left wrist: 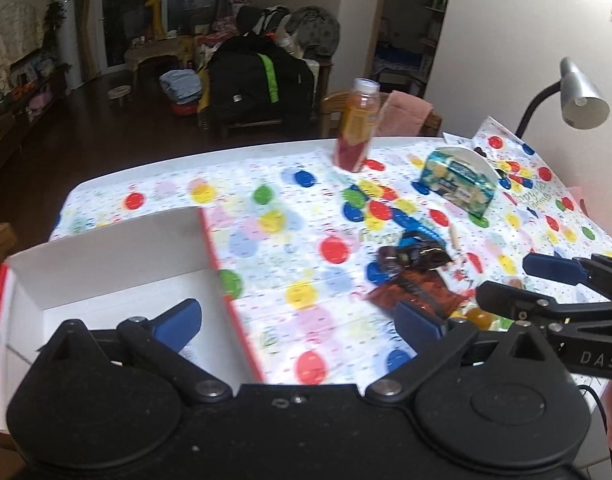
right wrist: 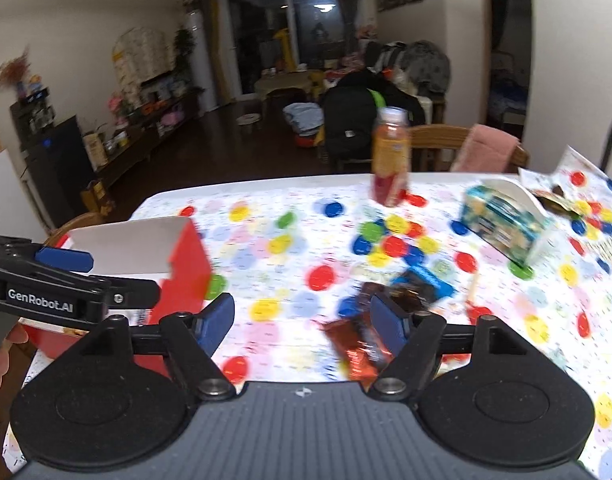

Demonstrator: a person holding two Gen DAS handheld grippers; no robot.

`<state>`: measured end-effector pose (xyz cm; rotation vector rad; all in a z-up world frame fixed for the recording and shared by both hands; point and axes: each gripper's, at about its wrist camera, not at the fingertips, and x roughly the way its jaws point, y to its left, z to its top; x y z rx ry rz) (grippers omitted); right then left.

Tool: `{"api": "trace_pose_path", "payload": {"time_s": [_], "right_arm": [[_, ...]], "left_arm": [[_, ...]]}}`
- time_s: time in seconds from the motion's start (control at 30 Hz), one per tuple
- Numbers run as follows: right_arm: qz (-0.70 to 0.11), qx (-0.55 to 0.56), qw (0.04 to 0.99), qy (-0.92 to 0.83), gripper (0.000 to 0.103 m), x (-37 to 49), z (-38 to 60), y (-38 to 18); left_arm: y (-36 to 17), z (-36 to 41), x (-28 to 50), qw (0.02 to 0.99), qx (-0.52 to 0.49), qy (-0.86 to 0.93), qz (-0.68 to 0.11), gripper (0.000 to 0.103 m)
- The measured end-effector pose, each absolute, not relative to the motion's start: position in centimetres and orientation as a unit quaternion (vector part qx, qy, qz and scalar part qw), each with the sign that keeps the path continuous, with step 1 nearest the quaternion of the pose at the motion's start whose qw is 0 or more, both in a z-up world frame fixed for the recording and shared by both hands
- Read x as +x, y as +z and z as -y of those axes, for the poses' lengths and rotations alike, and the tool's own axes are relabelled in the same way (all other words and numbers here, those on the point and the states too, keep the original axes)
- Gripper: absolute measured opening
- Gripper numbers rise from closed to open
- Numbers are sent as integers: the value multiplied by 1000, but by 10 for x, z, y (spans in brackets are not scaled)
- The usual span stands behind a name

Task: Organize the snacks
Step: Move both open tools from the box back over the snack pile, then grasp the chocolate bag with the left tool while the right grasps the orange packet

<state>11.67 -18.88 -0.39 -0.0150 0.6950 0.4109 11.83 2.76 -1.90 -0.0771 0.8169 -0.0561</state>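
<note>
While both grippers hang above it, the white table with the cloth of coloured dots (left wrist: 266, 184) fills most of each view. At its left side stands the open cardboard box, white inside and red outside (left wrist: 118, 264); no snack can be seen in the part of it that shows. At the far edge stands upright the clear plastic bottle with orange and red drink (left wrist: 356, 128), well apart from the box. To its right is the white curved holder with a blue-green printed pack (left wrist: 460, 178) in it. At the far right the grey desk lamp on a black bent neck (left wrist: 582, 100) leans over the table.

The left gripper (left wrist: 298, 322), black with blue pads, has its fingers wide apart and holds nothing; its left finger is over the box and its right finger over the snack pile. The right gripper (right wrist: 302, 320) is also spread wide and empty, with the pile under its right finger.

The snacks lie together on the cloth to the right of the box: the orange-brown shiny snack packet (left wrist: 416, 292) nearest, the dark brown wrapped snack (left wrist: 406, 258) touching it behind, and the small blue packet (left wrist: 420, 230) just beyond. All are blurred, so I cannot read them.
</note>
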Motion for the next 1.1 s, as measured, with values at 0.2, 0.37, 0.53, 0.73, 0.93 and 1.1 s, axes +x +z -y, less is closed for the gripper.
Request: {"api": "trace_pose_path", "payload": {"time_s": [0.2,0.37,0.53,0.73,0.93,1.1], "right_arm": [[-345,15,921,178,79,127,244,-18],[-329,16,932,150,91,134,283,-26],[-337,18,933,123,91,149,323,-40],[-357,-16,928,107,91,166,357,-65],[-376,-26,918,124,91,184,388,-90],[-396,-44,907,139,91,206,400,-110]], "left_arm": [[-27,12,131,917,-37,-32,-396,103],[-38,40,146,916,-39,-28,-398,103],[-50,68,165,915,-36,-24,-402,103],[-73,97,193,906,-39,-16,-422,103],[-100,114,223,884,-50,5,-465,102],[-115,119,241,870,-59,28,-489,102]]}}
